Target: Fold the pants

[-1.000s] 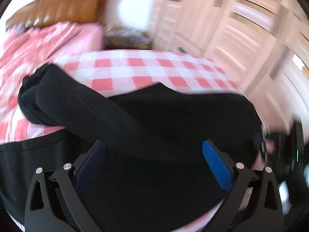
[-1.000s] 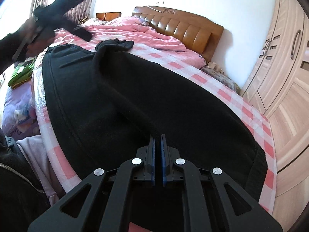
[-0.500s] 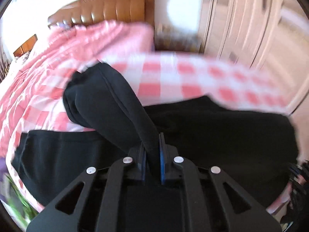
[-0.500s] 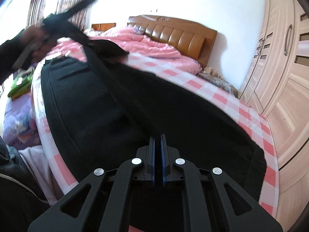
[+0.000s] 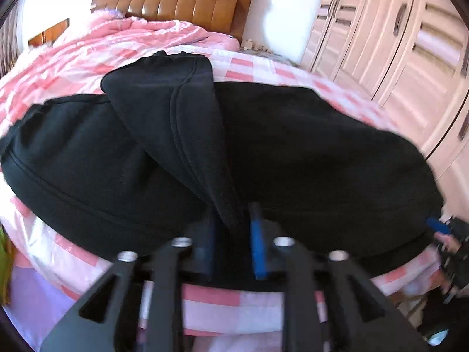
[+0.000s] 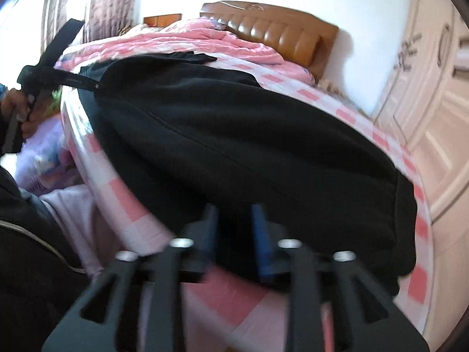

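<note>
The black pants [image 5: 293, 152] lie across the bed [image 5: 263, 67], their long axis running left to right in front of both tools. The left tool [image 5: 231, 234] is opening, a folded leg strip loose between its pads. The right tool [image 6: 234, 228] is opening over the near hem, gripping nothing.

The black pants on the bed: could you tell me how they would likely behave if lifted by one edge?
The black pants would probably sag floppily: the folded-over leg already drapes in soft creases. The thick, fleece-like fabric suggests some weight. They seem unlikely to slide on the checked sheet.
</note>
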`<state>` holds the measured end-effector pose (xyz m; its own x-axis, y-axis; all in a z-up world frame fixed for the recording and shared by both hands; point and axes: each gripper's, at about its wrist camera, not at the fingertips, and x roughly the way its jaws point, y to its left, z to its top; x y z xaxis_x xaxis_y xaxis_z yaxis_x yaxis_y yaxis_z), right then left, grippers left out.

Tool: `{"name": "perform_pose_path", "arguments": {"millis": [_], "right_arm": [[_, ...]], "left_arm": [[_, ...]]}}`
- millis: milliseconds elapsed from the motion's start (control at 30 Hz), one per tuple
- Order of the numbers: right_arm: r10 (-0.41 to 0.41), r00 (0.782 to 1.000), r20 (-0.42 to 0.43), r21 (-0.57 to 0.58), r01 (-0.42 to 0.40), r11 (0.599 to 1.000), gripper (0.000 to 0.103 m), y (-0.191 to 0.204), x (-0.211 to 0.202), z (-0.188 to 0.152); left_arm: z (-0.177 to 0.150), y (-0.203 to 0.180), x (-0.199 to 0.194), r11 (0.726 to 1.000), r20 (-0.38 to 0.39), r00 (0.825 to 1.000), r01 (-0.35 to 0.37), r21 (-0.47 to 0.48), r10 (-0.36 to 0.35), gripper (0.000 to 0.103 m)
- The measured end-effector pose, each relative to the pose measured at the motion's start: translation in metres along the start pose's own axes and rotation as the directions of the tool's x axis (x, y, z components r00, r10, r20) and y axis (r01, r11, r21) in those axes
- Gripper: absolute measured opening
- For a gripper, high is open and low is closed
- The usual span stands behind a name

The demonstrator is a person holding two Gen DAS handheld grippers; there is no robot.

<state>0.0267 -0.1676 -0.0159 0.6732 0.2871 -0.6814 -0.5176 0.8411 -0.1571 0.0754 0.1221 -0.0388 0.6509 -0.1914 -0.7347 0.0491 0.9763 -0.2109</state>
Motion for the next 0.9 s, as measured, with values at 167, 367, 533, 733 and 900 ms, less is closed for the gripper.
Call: {"name": "perform_pose_path", "arguments": {"millis": [167, 367, 533, 733, 900], "right_arm": [[-0.039, 0.995, 0.090, 0.266, 0.013, 0.964, 0.053, -0.023, -0.038, -0.028], [-0.099, 0.983, 0.153, 0.650, -0.025, 0.759, 0.053, -0.097, -0.049, -0.065], [-0.040, 0.989, 0.145, 0.730, -0.080, 0.679, 0.051, -0.116, -0.032, -0.068], [-0.017, 0.990, 0.142, 0.771, -0.100, 0.630, 0.051, -0.125, -0.025, -0.065], [0.059, 0.993, 0.103, 0.788, -0.118, 0.604, 0.035, -0.121, -0.022, -0.060]], "left_arm": [[0.001, -0.001, -0.009, 1.000, 0.030, 0.999, 0.020, 0.012, -0.020, 0.066], [0.000, -0.010, 0.004, 1.000, 0.005, 1.000, 0.021, 0.013, -0.021, 0.070], [0.000, -0.011, 0.012, 1.000, -0.010, 1.000, -0.012, 0.013, 0.012, 0.070], [0.005, 0.001, 0.019, 1.000, -0.013, 1.000, -0.021, -0.011, 0.020, 0.059], [0.004, 0.004, 0.022, 1.000, -0.015, 1.000, -0.022, -0.006, 0.022, 0.053]]}}
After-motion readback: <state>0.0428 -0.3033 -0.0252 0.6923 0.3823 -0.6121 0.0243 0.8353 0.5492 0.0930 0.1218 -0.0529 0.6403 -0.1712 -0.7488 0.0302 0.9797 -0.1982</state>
